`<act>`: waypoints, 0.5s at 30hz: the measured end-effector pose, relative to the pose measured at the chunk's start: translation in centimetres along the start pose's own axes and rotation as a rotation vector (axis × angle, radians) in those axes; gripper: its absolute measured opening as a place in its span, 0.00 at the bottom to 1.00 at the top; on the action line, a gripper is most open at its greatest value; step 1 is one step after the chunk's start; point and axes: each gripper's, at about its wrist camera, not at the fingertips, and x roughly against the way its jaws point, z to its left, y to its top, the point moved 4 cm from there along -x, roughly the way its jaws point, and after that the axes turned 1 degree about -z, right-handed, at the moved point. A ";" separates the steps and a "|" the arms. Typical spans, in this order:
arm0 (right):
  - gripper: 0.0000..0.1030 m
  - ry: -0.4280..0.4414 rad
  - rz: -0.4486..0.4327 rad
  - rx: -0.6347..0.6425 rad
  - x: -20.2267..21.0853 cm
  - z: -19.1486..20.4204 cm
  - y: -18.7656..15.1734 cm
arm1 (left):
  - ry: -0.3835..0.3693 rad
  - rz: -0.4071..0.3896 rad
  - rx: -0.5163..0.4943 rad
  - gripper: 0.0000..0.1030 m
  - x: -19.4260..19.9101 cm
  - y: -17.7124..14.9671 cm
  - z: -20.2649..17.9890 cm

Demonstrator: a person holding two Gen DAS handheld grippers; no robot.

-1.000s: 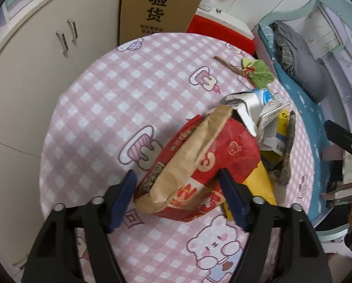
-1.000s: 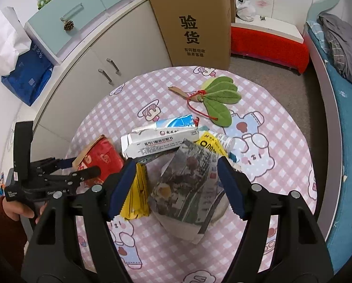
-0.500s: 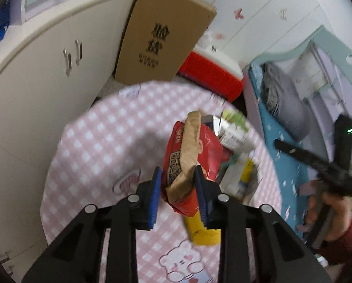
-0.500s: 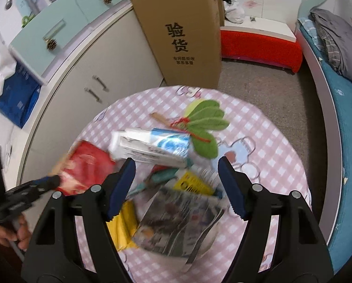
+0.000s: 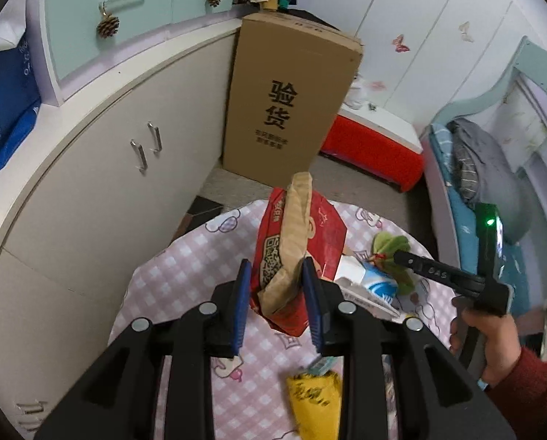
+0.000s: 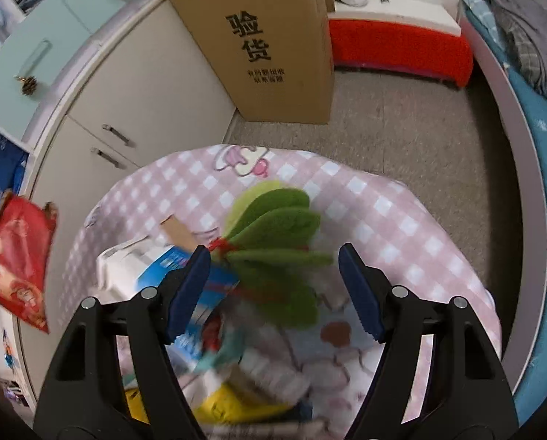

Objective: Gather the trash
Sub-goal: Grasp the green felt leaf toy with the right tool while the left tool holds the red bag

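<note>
My left gripper (image 5: pixel 277 275) is shut on a red snack bag with a brown paper lining (image 5: pixel 299 242) and holds it upright above the round pink checked table (image 5: pixel 185 267). The same bag shows at the left edge of the right wrist view (image 6: pixel 20 260). My right gripper (image 6: pixel 273 278) is open and empty above a green felt leaf ornament (image 6: pixel 277 242). A white and blue carton (image 6: pixel 171 271), a yellow wrapper (image 5: pixel 315 399) and other blurred packaging lie on the table. The right gripper also shows in the left wrist view (image 5: pixel 402 256).
A tall cardboard box (image 5: pixel 292 99) stands on the floor behind the table, beside cream cabinets (image 5: pixel 101 168). A red bench (image 6: pixel 394 47) stands at the back. A bed with blue sheets (image 6: pixel 541 117) runs along the right.
My left gripper closed on the red bag and lifted it off the table. My right gripper moved forward from the newspaper pile to above the green leaf, still open.
</note>
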 end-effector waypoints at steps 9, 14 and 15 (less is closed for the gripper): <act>0.12 0.175 0.052 0.057 -1.6 0.1 0.8 | 0.073 0.001 0.011 0.26 -0.1 -0.3 -3.9; 0.10 0.222 -0.008 0.105 3.4 -1.0 0.4 | 0.101 -0.014 -0.007 0.26 1.1 -0.8 -7.6; 0.10 0.236 -0.020 0.104 4.9 -1.5 0.3 | 0.103 -0.018 -0.013 0.26 1.4 -0.9 -8.5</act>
